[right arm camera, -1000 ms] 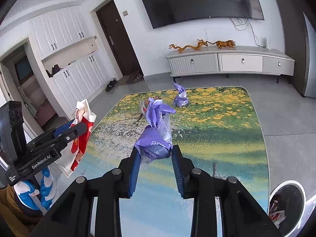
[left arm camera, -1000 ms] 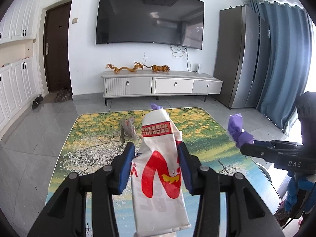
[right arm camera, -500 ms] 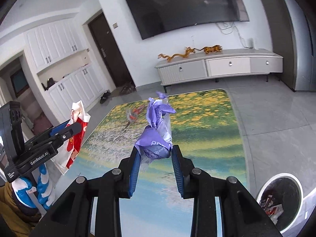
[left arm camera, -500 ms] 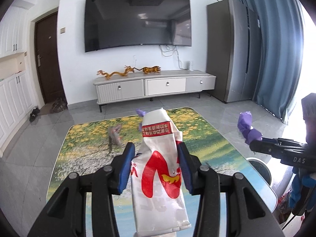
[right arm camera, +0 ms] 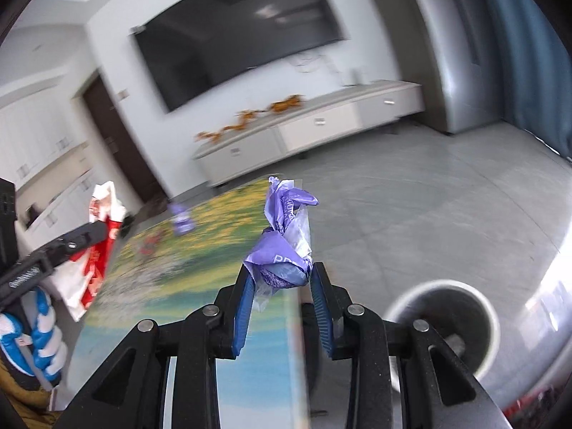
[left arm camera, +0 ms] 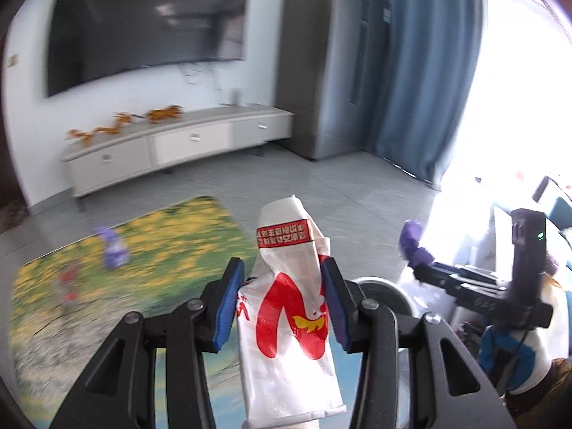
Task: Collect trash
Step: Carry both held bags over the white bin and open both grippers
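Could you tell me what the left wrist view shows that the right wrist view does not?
Only the left wrist view shows the left gripper from behind, shut on the white and red bag. Only the right wrist view shows the right gripper close up, clamping the purple wrapper, and the dark door. Both show the television, the patterned table, the round bin and a second purple wrapper on the table.

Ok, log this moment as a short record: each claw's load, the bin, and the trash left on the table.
left claw: shut on white-and-red bag
right claw: shut on purple wrapper
bin: on the floor beside the table, below right claw
trash left on table: small purple wrapper, one red blurred piece
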{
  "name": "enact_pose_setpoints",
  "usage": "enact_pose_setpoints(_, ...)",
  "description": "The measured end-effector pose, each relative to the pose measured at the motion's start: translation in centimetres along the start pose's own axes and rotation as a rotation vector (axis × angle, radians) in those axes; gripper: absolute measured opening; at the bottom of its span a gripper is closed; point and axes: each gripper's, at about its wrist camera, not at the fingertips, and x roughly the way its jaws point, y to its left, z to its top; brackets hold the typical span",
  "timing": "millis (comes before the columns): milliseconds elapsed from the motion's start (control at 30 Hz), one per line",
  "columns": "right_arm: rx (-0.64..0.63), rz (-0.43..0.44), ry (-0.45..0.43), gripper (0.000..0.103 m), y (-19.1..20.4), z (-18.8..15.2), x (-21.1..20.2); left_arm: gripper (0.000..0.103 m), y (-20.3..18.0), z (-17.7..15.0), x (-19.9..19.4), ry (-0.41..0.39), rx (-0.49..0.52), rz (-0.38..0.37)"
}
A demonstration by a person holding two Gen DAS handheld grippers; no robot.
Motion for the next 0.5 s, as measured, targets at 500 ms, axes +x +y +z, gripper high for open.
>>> enact_pose_setpoints(500,0.213,-0.289,0.108,0.032,-13.7,-2.2,-0.3,0.043,-13.4,2.0,16.7,0.232,0.044,-0.229)
